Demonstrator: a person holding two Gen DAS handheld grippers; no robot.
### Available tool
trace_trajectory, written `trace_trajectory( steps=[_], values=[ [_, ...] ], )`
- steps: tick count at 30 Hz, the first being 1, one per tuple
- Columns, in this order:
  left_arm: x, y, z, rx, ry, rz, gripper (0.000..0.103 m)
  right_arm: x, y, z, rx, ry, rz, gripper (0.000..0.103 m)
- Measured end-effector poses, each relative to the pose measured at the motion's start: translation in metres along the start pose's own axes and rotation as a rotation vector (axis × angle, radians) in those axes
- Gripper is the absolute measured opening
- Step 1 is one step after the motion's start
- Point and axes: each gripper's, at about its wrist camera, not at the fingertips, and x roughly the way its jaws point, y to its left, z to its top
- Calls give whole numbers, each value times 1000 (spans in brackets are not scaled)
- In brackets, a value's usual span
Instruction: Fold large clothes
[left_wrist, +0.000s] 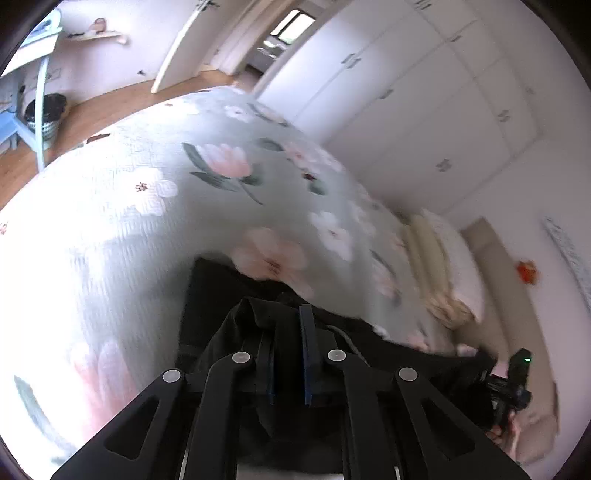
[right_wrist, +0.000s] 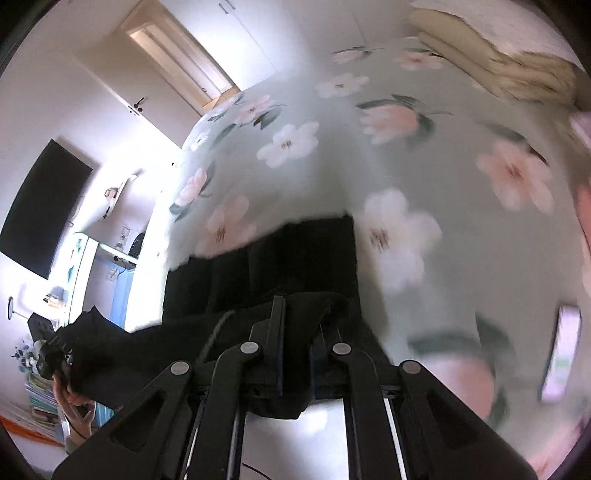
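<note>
Both my claws are clenched on a black garment: left claw (left_wrist: 288, 328), right claw (right_wrist: 299, 317). The black garment (left_wrist: 221, 291) hangs between them and trails ahead onto the floral bed (left_wrist: 155, 192). Beyond lie pillows (right_wrist: 495, 55). Thin pinched folds could slip free, I judge, dropping an edge.

The left gripper (left_wrist: 290, 325) pinches the black garment (left_wrist: 214, 306) between its fingers above the floral bedspread (left_wrist: 155, 206).
</note>
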Motion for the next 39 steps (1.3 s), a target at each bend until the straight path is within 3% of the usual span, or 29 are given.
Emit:
trace_trajectory(
  steps=[3, 6, 9, 11, 13, 18, 21, 23, 25, 27, 28, 30, 35, 37, 39],
  values=[
    [74, 37, 6, -96, 93, 68, 14, 66, -7, 29, -4, 51, -37, 13],
    [134, 66, -10, -137, 194, 153, 14, 138, -25, 31, 10, 139, -89, 15],
    [155, 82, -23, -153, 208, 146, 15, 205, -44, 14, 24, 239, -118, 17],
    [154, 85, -19, -179, 219, 113, 16, 218, -50, 7, 32, 244, -100, 16],
    [149, 86, -11, -177, 239, 92, 16, 213, -52, 9, 24, 235, -85, 17],
    [109, 59, 26, -34, 258, 48, 21, 170, -74, 26, 99, 199, -6, 21],
    [93, 52, 55, -75, 297, -48, 21, 143, -84, 37, 167, 178, 42, 23],
    [89, 55, 65, -137, 330, -138, 26, 127, -91, 41, 250, 162, 97, 29],
    [84, 59, 67, -180, 381, -209, 34, 111, -102, 40, 359, 126, 201, 53],
    [75, 58, 65, -142, 407, -177, 34, 95, -104, 45, 407, 68, 210, 67],
    [70, 54, 63, -72, 433, -128, 34, 88, -103, 46, 401, 50, 195, 72],
    [60, 47, 58, 18, 449, -64, 37, 72, -96, 49, 361, 27, 143, 74],
    [25, 47, 59, 196, 449, 71, 65, 69, -66, 48, 191, 54, 8, 77],
    [18, 54, 59, 217, 427, 110, 68, 77, -60, 46, 142, 71, -24, 77],
    [22, 63, 55, 179, 424, 89, 69, 97, -48, 37, 80, 91, -55, 77]
  ],
)
